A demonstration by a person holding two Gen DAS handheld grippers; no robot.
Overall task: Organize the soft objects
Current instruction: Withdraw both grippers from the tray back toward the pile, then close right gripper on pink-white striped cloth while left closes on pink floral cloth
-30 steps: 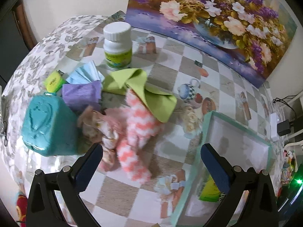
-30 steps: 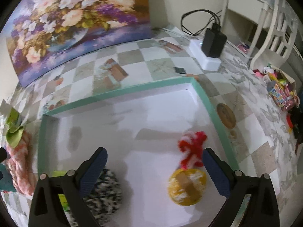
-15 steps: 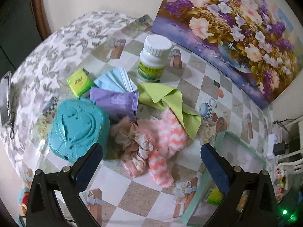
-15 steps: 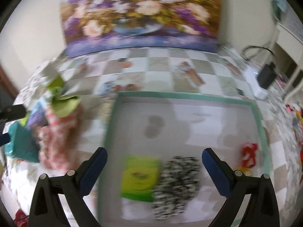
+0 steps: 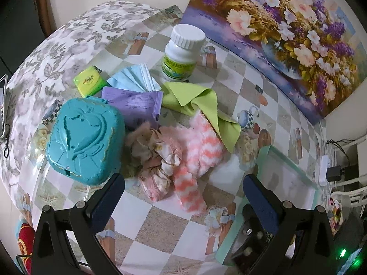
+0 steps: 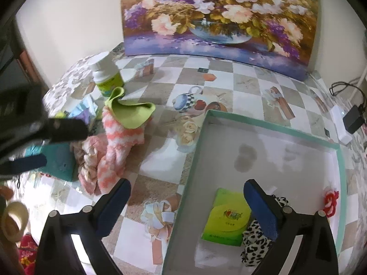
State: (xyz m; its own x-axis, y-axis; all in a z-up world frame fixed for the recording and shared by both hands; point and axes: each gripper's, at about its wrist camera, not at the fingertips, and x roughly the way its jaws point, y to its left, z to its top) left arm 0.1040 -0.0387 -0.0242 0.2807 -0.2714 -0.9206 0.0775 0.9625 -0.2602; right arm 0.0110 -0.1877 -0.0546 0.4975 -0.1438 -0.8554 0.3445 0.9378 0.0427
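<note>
A pile of soft things lies on the table: a pink-and-white chevron fluffy sock (image 5: pixel 201 153) (image 6: pixel 119 146), a lime green cloth (image 5: pixel 204 105) (image 6: pixel 130 112), a pink floral scrunchie (image 5: pixel 158 160) and blue face masks (image 5: pixel 135 80). A teal-rimmed white tray (image 6: pixel 270 123) (image 5: pixel 286 162) holds a green tissue pack (image 6: pixel 227 217), a leopard-print scrunchie (image 6: pixel 254 245) and a red-and-white knot (image 6: pixel 331 200). My left gripper (image 5: pixel 183 197) is open, just short of the pile. My right gripper (image 6: pixel 187 204) is open over the tray's left wall.
A teal plastic box (image 5: pixel 84 137), a purple packet (image 5: pixel 135 105), a small green tissue pack (image 5: pixel 89 82) and a white pill bottle (image 5: pixel 183 52) surround the pile. A flower painting (image 6: pixel 218 16) leans on the back wall. A charger and cable (image 6: pixel 351 119) lie at far right.
My right gripper has swung left, from over the tray's right end to its left wall. My left gripper has pulled back from the pile, then edged closer. Nothing was picked up.
</note>
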